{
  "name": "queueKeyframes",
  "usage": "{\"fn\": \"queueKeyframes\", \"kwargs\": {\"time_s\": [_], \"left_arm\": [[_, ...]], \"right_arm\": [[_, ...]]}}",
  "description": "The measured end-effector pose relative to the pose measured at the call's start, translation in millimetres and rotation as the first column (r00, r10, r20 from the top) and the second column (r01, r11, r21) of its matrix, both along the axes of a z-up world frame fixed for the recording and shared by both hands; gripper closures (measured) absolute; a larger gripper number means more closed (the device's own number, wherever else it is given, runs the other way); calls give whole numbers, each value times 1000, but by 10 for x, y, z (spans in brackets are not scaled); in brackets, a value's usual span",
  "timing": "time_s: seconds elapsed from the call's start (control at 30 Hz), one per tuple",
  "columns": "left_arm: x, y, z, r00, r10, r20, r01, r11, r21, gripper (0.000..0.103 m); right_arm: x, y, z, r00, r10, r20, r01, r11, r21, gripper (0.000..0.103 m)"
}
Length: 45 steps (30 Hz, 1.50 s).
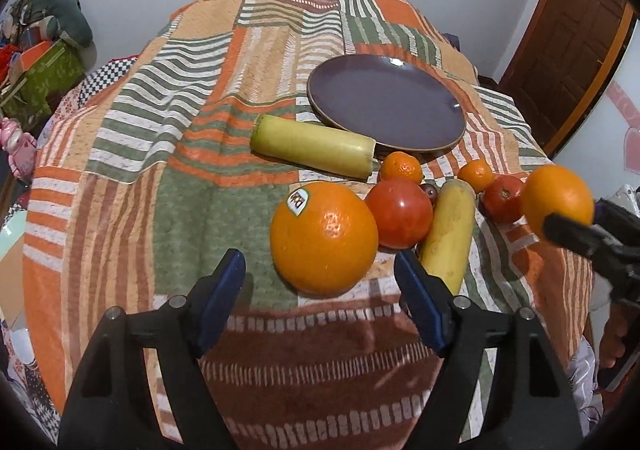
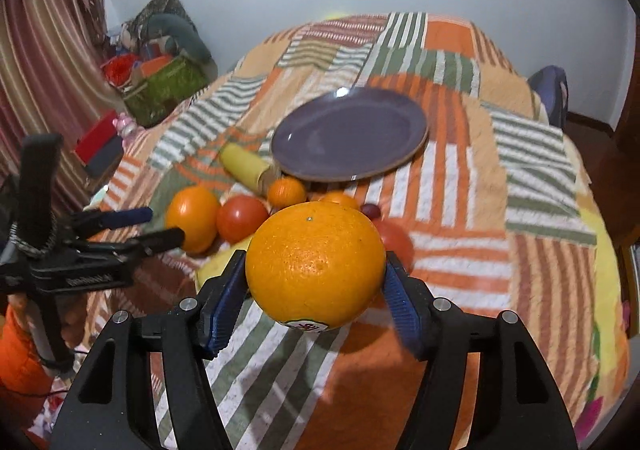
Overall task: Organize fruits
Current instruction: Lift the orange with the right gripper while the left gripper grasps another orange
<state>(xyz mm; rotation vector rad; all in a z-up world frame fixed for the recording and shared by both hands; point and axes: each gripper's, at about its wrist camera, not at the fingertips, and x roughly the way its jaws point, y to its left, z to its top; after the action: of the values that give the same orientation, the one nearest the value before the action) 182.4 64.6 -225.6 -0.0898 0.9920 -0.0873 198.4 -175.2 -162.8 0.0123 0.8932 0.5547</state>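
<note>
The left gripper (image 1: pixel 320 266) hovers with its fingers (image 1: pixel 224 282) spread, nothing between them, just short of a stickered orange (image 1: pixel 324 238) lying on the patchwork bedspread (image 1: pixel 160 178). Right of that orange sit a tomato (image 1: pixel 400 212) and a pale yellow squash (image 1: pixel 448 234), with a purple plate (image 1: pixel 386 102) behind them. Farther right, the right gripper (image 2: pixel 316 278) pinches a second orange (image 2: pixel 316 264) between its fingers (image 2: pixel 400 302), lifted off the bedspread.
</note>
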Motion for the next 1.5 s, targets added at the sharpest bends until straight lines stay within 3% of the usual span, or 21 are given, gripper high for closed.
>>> {"fn": "queueKeyframes", "kwargs": {"time_s": [0.37, 0.5, 0.63, 0.93, 1.27, 1.5], "left_arm": [[246, -20, -223, 999, -8, -36, 7, 1000, -4, 26], [269, -11, -214, 1000, -13, -15, 13, 1000, -15, 26], [304, 28, -221, 1000, -18, -14, 17, 998, -55, 34], [239, 11, -170, 1000, -5, -7, 5, 999, -34, 36], [73, 75, 245, 996, 25, 88, -23, 999, -23, 36], [42, -19, 606, 984, 19, 180, -12, 999, -37, 36]], "right_arm": [[121, -63, -78, 999, -36, -14, 36, 999, 0, 41], [152, -85, -74, 999, -44, -11, 44, 999, 0, 41], [156, -96, -59, 999, -47, -7, 47, 999, 7, 41], [147, -114, 18, 998, -55, 15, 55, 998, 5, 41], [171, -206, 170, 995, -81, 55, 81, 997, 11, 41], [256, -194, 419, 986, -82, 142, 79, 996, 29, 41]]}}
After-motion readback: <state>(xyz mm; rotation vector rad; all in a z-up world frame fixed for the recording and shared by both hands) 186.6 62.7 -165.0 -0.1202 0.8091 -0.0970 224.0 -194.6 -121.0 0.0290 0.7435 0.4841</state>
